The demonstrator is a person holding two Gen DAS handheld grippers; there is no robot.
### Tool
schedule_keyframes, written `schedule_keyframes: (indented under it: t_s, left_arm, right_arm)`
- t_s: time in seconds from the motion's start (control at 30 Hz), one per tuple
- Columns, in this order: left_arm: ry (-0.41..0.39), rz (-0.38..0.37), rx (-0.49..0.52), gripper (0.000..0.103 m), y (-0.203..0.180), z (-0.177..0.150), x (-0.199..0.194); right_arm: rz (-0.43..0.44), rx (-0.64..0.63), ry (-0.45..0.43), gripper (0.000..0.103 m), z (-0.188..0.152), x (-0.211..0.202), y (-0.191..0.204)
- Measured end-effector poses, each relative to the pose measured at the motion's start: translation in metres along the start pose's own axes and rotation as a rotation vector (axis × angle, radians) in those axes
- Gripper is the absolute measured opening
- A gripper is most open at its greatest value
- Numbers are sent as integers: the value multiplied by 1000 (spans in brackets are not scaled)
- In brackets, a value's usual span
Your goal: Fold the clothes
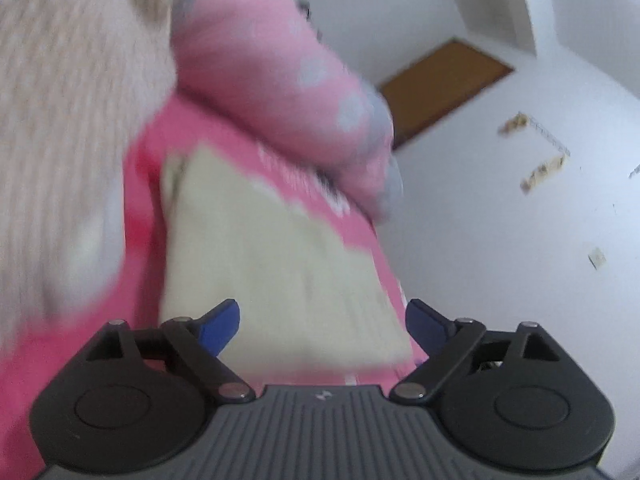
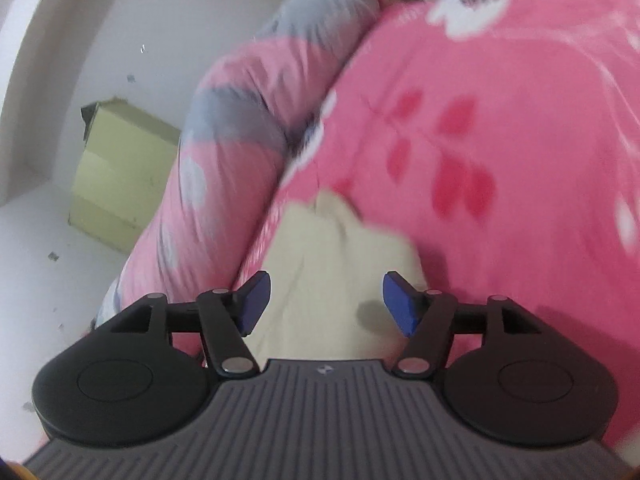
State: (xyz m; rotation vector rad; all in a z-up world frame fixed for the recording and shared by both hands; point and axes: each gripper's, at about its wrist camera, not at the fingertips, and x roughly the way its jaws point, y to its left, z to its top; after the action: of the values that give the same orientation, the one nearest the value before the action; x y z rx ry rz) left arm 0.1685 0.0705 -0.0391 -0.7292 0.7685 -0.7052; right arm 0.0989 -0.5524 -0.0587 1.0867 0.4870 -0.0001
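Both grippers' jaws apart, left gripper [image 1: 322, 322] and right gripper [image 2: 326, 300] over cream garment [image 1: 280, 256] on pink bedspread [image 2: 500, 120].

Left gripper [image 1: 322, 326], right gripper [image 2: 326, 304]: black linkages, blue jaws, ribbed grey housing.

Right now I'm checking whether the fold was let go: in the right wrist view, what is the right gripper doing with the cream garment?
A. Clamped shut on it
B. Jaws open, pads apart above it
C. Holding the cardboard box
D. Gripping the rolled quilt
B: the right gripper has its blue pads spread apart, and the cream garment lies loose on the pink sheet between them, unpinched.
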Motion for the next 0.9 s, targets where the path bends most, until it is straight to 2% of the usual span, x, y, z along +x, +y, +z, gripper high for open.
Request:
schedule_keyframes:
  t_s: [0.07, 0.13, 0.2, 0.27, 0.5, 0.6, 0.67, 0.7, 0.73, 0.77, 0.83, 0.9]
  left_arm:
    - [51, 19, -51, 92, 7, -23, 6]
    - [48, 73, -103, 91, 18, -40, 18]
    - [-12, 120, -93, 88, 24, -49, 26]
    - [-88, 127, -69, 89, 24, -52, 29]
    - [-211, 129, -84, 86, 36, -47, 39]
    - [-245, 161, -82, 74, 41, -41, 45]
    - [-265, 184, -80, 62, 40, -41, 47]
    - [-273, 194, -79, 59, 39, -41, 49]
    - [-278, 202, -80, 49, 37, -40, 52]
    - [-281, 208, -82, 36, 37, -39, 52]
    - [-292, 218, -87, 21, 33, -38, 47]
    - [-298, 196, -100, 15, 29, -37, 37]
  right_arm:
    - [-4, 12, 51, 65, -12, 2, -2]
    - [-20, 35, 84, 65, -19, 10, -6]
    - [-27, 69, 114, 65, -23, 26, -9]
    - [-60, 77, 114, 65, -25, 39, -11]
    - [-53, 82, 61, 65, -23, 68, -10]
    - [-58, 72, 45, 64, -19, 77, -9]
    - [-76, 18, 40, 61, -19, 84, -3]
    - [-87, -16, 36, 52, -19, 86, 1]
    - [-97, -34, 30, 41, -20, 89, 1]
    - [-108, -43, 23, 36, -20, 92, 0]
    - [-98, -39, 9, 29, -19, 93, 0]
    - [-87, -45, -9, 25, -20, 89, 4]
